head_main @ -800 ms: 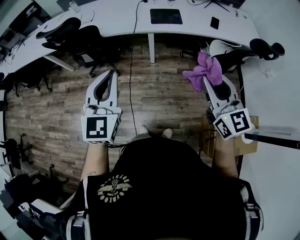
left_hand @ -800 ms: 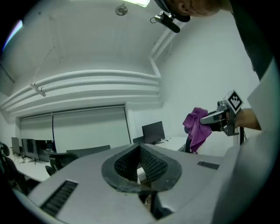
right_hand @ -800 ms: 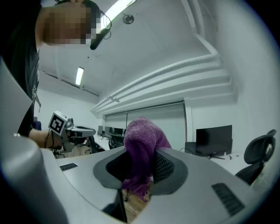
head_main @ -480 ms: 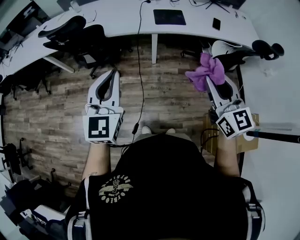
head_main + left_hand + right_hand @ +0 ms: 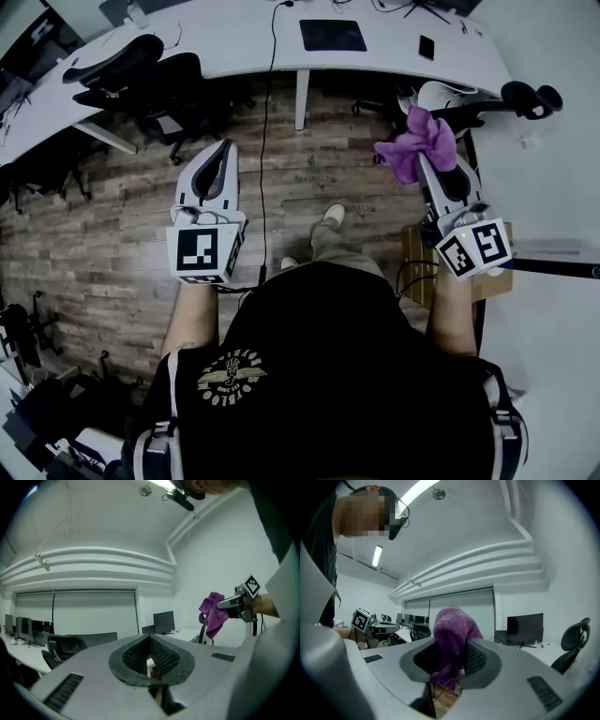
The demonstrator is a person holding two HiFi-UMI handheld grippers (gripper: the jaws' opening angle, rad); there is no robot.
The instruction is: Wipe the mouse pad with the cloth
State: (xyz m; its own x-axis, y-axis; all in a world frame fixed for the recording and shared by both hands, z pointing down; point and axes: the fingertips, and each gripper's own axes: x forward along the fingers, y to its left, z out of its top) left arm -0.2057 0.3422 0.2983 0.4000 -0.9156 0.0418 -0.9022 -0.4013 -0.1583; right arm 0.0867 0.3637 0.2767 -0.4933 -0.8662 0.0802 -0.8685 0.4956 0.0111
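Head view: left gripper (image 5: 223, 152), raised over wood floor (image 5: 319, 187). Right gripper (image 5: 421, 157), purple cloth (image 5: 419, 141) bunched at its tip. Dark mouse pad (image 5: 332, 35) flat on white desk (image 5: 234, 42), well apart from the cloth.

Left gripper view: jaws pressed together, nothing between them.

Right gripper view: jaws pinching the cloth, which drapes down between them.

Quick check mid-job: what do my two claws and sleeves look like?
The left claw and right claw are pale grey tapered shells with black ribbed pads. Each carries a white cube of black square markers. The T-shirt is black and short-sleeved.
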